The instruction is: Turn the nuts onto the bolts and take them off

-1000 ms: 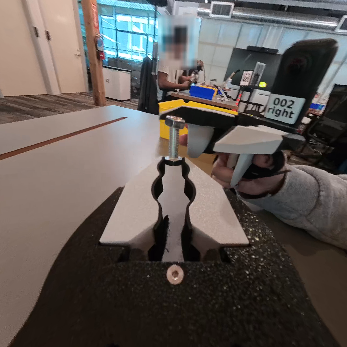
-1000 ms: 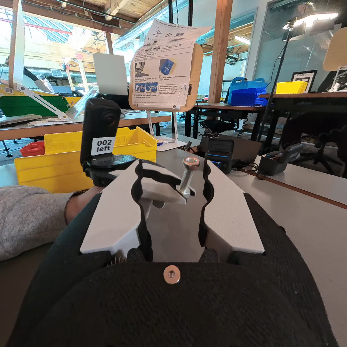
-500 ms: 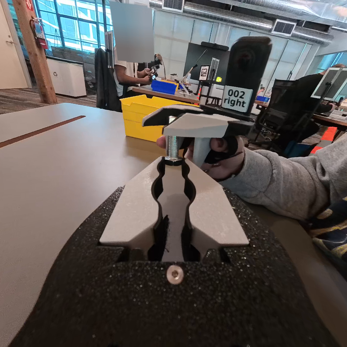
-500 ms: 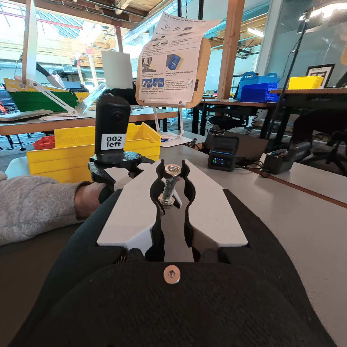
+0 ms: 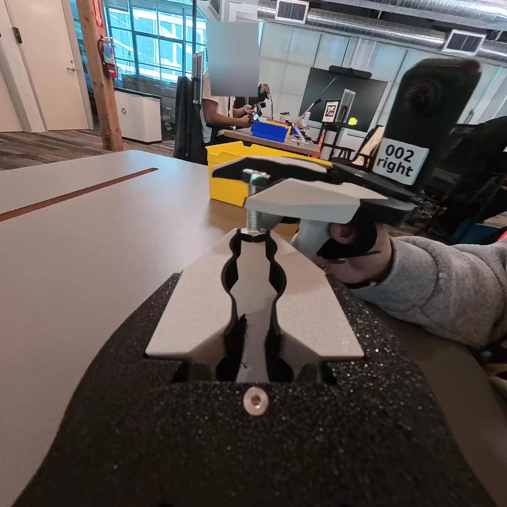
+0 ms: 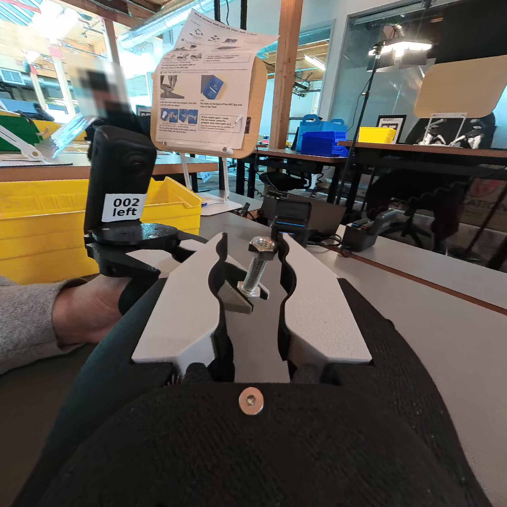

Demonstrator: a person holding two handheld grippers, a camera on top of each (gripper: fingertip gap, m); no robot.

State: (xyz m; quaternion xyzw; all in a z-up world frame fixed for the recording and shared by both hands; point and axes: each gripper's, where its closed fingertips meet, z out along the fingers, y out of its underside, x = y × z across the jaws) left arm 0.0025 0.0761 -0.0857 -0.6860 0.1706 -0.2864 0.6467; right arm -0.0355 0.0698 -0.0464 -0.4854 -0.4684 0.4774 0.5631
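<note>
Left gripper (image 5: 253, 238) clamps the nut (image 5: 253, 232); right gripper (image 6: 252, 245) flanks the bolt (image 6: 256, 270) head, contact unclear.

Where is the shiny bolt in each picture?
Left wrist view: the bolt stands upright just above centre, its lower end at the left gripper tips.
Right wrist view: the bolt leans at centre, between the right gripper fingers.
Shared landmark: the yellow bin behind.

the bolt (image 5: 254, 203) stands upright between both tongs, left tongs (image 5: 253, 238) at its foot, right tongs (image 6: 256, 248) around its head. a bin (image 5: 225, 175) sits behind on the bench (image 5: 96, 233).
</note>
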